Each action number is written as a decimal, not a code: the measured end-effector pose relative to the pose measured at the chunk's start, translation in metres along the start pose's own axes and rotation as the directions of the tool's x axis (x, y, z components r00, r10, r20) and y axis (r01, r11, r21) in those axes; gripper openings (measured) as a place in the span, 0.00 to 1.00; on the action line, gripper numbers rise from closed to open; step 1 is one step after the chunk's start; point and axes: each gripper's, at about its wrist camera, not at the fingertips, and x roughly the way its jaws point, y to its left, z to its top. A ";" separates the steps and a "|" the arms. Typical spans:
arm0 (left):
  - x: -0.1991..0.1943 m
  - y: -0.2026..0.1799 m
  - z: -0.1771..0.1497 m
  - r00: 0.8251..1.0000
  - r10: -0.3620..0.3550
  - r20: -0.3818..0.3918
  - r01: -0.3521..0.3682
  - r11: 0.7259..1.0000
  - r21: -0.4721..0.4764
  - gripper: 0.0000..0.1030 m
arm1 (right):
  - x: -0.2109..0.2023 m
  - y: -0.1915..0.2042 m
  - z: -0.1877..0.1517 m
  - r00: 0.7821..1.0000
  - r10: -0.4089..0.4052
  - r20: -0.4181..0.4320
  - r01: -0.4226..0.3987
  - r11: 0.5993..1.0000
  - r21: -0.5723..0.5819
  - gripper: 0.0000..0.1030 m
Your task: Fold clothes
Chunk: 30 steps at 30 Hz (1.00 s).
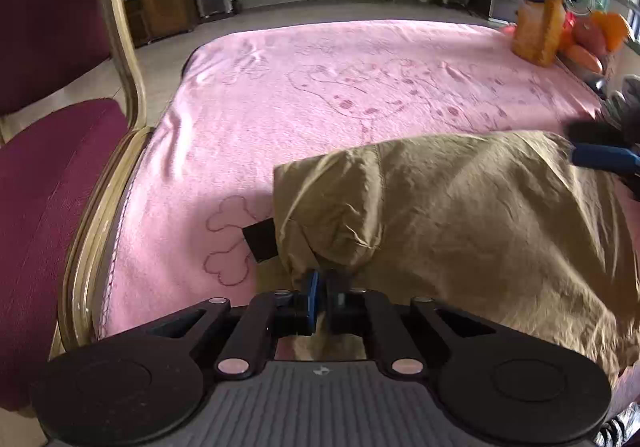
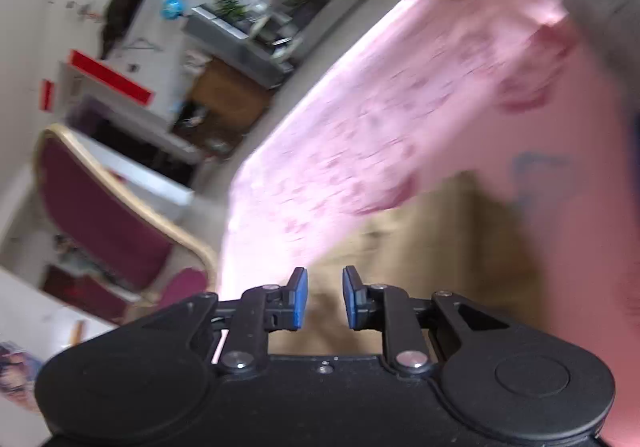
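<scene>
Two grippers on my feeds | left gripper point(image 1: 320, 289) clenched on a bunched edge of the tan garment point(image 1: 460, 207) | garment lies on the pink blanket point(image 1: 320, 87), long axis running left to right | right gripper point(image 2: 325, 297) released, pads apart above the cloth, holding nothing.

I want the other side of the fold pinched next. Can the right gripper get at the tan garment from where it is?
Probably yes. The right gripper is open and empty, with the tan garment directly ahead of its fingers and nothing between them. The left gripper grips the garment's near-left edge, away from that path.
</scene>
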 end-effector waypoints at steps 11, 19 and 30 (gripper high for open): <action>-0.002 0.002 -0.001 1.000 -0.008 0.008 0.008 1.000 0.002 0.03 | 0.014 -0.084 0.012 0.991 -0.072 0.111 0.044 0.969 0.243 0.00; -0.004 -0.003 -0.006 1.000 0.016 0.022 -0.017 0.999 0.034 0.03 | -0.039 -0.044 0.014 0.914 -0.284 0.291 0.266 0.959 0.100 0.13; -0.005 -0.003 -0.010 1.000 0.014 0.025 -0.015 0.999 0.040 0.03 | -0.014 -0.052 0.009 0.934 -0.314 0.171 0.306 0.949 0.073 0.00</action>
